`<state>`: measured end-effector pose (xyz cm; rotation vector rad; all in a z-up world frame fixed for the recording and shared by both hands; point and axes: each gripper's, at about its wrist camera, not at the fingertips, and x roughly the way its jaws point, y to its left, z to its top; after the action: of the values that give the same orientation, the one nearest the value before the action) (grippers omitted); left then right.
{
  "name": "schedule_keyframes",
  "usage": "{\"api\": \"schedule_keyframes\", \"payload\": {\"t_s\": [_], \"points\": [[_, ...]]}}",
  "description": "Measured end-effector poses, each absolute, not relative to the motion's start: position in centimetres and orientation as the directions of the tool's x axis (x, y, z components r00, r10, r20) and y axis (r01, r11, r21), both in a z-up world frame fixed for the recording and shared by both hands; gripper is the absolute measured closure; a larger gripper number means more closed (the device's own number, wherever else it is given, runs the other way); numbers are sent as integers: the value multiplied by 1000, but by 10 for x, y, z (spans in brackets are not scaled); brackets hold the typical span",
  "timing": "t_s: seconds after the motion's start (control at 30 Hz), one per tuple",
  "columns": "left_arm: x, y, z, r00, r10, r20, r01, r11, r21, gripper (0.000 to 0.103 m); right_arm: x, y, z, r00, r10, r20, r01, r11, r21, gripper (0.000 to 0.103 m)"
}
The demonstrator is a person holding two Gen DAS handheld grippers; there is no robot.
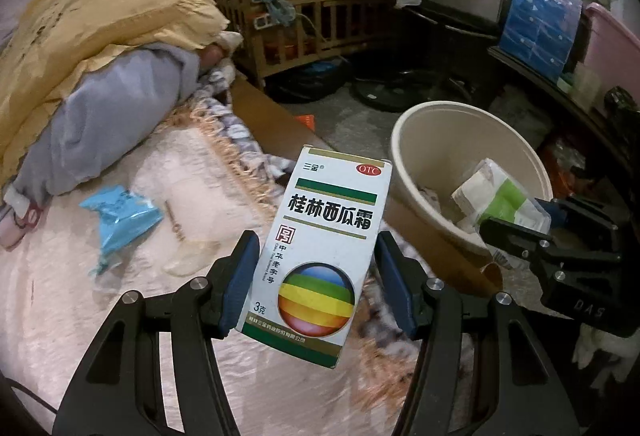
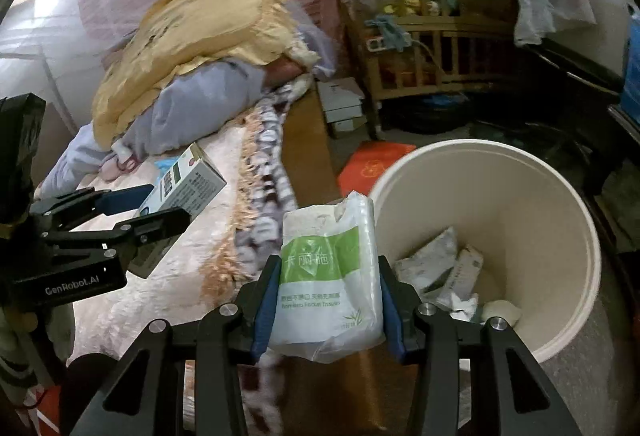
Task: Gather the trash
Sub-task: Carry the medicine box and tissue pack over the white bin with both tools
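Note:
My left gripper [image 1: 314,274] is shut on a white medicine box [image 1: 320,256] with green bars and a rainbow ball, held upright over the pink bed cover near the bed's edge. From the right wrist view the same box [image 2: 184,184] and the left gripper [image 2: 160,202] show at the left. My right gripper [image 2: 326,300] is shut on a white and green tissue pack [image 2: 330,276], just left of the rim of a cream waste bin [image 2: 560,204]. The bin [image 1: 416,156] stands on the floor beside the bed and holds crumpled papers. A blue wrapper [image 1: 120,216] lies on the bed.
A yellow pillow [image 1: 100,32] and a grey-blue garment [image 1: 120,116] lie at the head of the bed. A wooden crib [image 1: 296,8] full of things stands beyond. A red sheet [image 2: 372,164] lies on the floor. Shelves with a blue pack [image 1: 536,24] line the right.

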<state>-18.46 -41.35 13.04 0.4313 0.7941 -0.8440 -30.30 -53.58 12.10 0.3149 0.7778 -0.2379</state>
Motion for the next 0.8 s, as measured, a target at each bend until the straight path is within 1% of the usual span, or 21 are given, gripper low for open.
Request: {"api": "schedule_keyframes", "payload": {"t_s": [0.17,0.8], "points": [[-192,-434,126,400,-491,-774,808,588,45,45,-314,-557,119,688,-117,-717,361,912,197,59],[-200,-490,112,342,-504,-793,831,556,5,45,-334,-610,104,661,-169,-731,451,868,206,59]]}}
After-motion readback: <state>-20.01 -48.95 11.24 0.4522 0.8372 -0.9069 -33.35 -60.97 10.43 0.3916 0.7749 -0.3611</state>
